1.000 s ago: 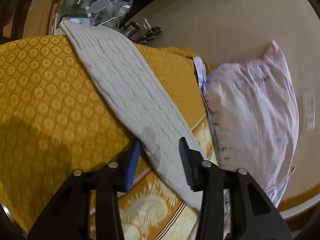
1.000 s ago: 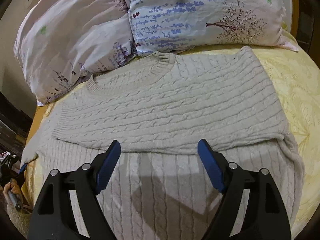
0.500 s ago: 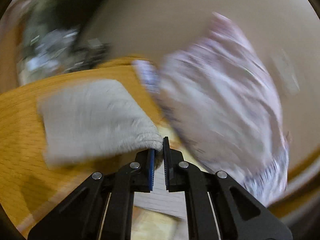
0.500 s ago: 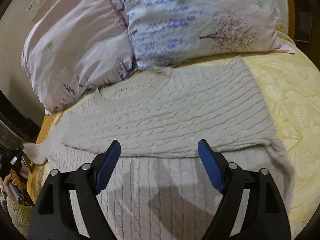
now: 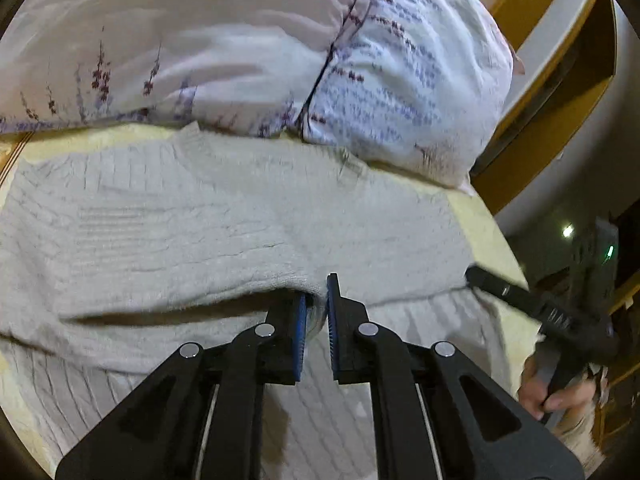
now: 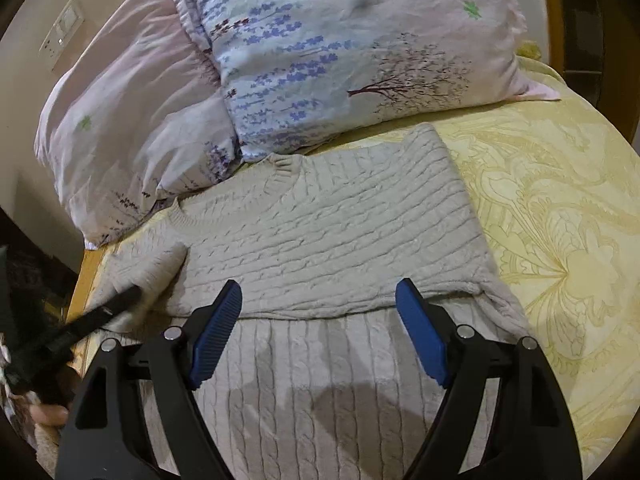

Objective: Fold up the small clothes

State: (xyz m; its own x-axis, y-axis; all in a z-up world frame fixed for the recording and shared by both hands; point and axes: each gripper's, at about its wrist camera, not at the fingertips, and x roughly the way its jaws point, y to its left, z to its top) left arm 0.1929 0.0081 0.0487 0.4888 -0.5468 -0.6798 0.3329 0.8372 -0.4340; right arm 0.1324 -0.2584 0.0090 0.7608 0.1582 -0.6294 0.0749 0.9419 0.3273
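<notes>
With the left gripper (image 5: pixel 316 320) clamped on the sleeve cuff (image 5: pixel 310 286) though its jaws were just opening, the fold would go best if the cuff were carried flat across the chest, level with the other folded sleeve, and only then let go. The right gripper (image 6: pixel 316 332) hung spread and empty above the hem. The sweater (image 6: pixel 328 240) lay on the yellow bedspread (image 6: pixel 560 200), its long axis running from hem to collar, which pointed at the pillows (image 6: pixel 320 52).

Left gripper (image 5: pixel 316 312) pinched, right gripper (image 6: pixel 318 332) agape.
</notes>
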